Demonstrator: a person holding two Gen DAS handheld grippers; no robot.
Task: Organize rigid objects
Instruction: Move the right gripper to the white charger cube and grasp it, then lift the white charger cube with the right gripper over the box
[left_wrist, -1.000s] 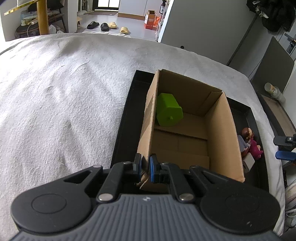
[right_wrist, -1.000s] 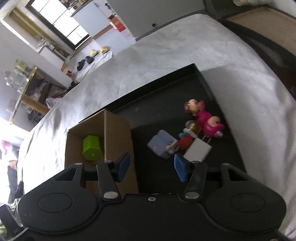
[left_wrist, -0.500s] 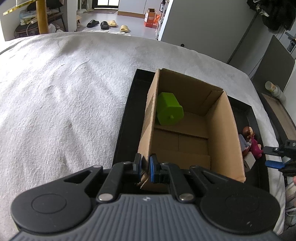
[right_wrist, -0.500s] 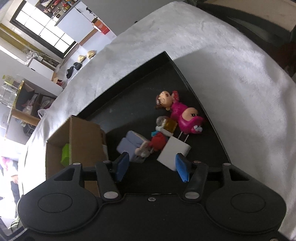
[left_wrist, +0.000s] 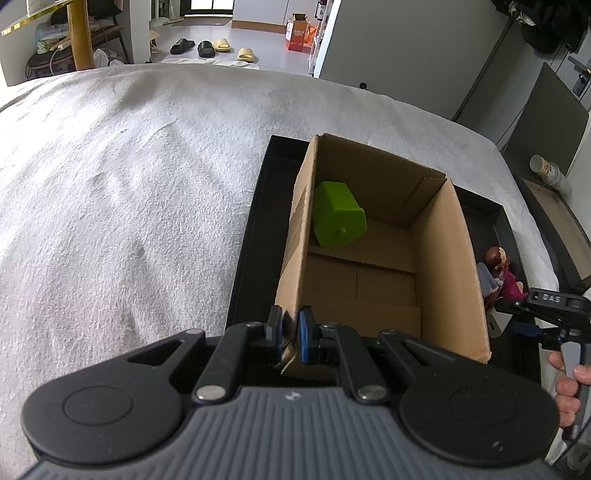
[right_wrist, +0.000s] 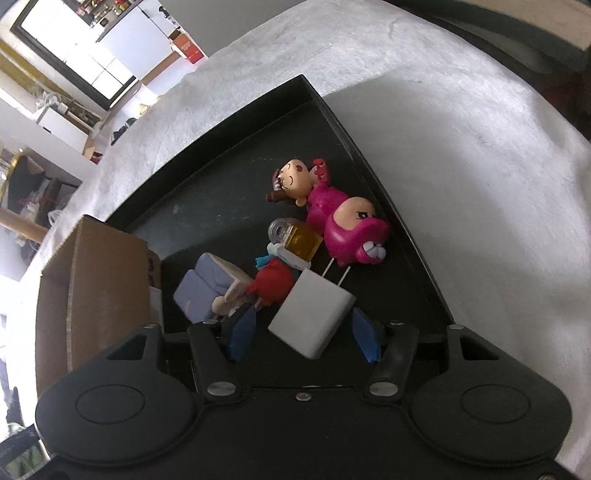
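On the white bedspread (left_wrist: 129, 184), left tongs (left_wrist: 290, 334) clamped on cardboard box (left_wrist: 448, 258) wall, green block (left_wrist: 338, 219) inside, black tray (right_wrist: 229, 184) underneath, right tongs (right_wrist: 303, 338) opening around white charger (right_wrist: 312, 314), not touching, toy figures (right_wrist: 332, 206) beside it

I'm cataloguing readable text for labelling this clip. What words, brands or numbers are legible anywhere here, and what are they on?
"DAS": white letters on the black finger of the right gripper, at the right edge of the left wrist view; possibly part of a longer marking.
Orange carton on the far floor: printing too small to read.
Cardboard box, white charger, toy figures: no readable text.
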